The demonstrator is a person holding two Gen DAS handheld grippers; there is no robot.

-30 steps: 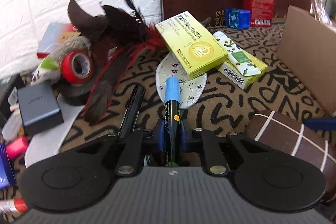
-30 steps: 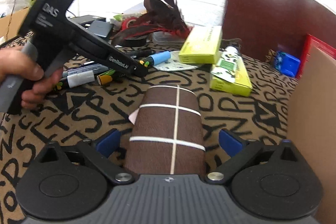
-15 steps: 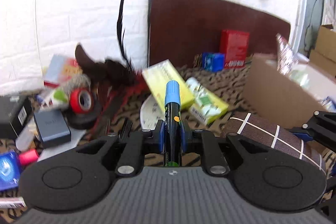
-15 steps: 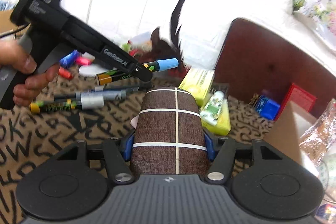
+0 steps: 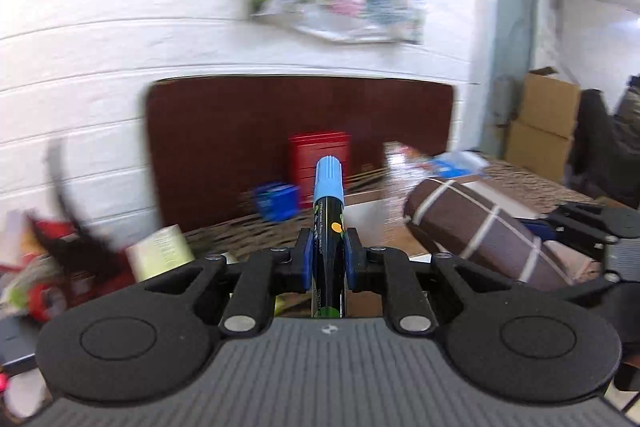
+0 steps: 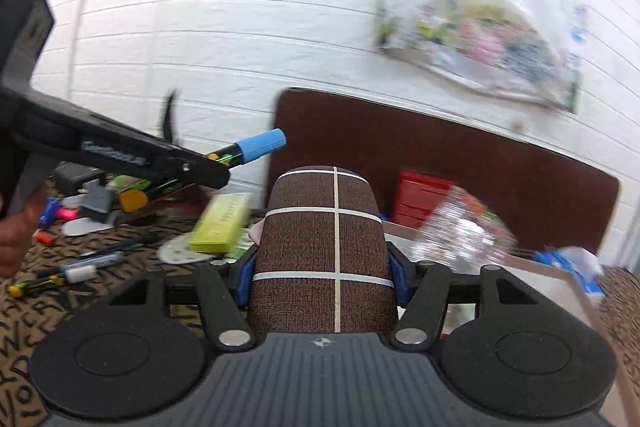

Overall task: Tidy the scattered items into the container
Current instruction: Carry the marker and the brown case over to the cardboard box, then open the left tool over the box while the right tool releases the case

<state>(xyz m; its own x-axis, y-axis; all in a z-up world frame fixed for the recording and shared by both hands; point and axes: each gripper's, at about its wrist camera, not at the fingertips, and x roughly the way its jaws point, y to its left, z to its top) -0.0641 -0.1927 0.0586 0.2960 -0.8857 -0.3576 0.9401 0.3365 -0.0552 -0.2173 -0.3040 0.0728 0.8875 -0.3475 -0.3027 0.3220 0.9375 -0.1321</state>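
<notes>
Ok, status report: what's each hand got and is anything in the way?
Left tongs shut on blue-capped marker. Right tongs clamped on brown checked case. Both airborne near cardboard box; crinkly bag in it, path looks clear.

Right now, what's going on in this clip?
A person is tidying a cluttered table with tongs in each hand. The left tongs are shut on a blue-capped marker; the right tongs grip a brown checked case. Both are held in the air near the cardboard box, which already holds a few items. More pens and a yellow box lie on the table.
</notes>
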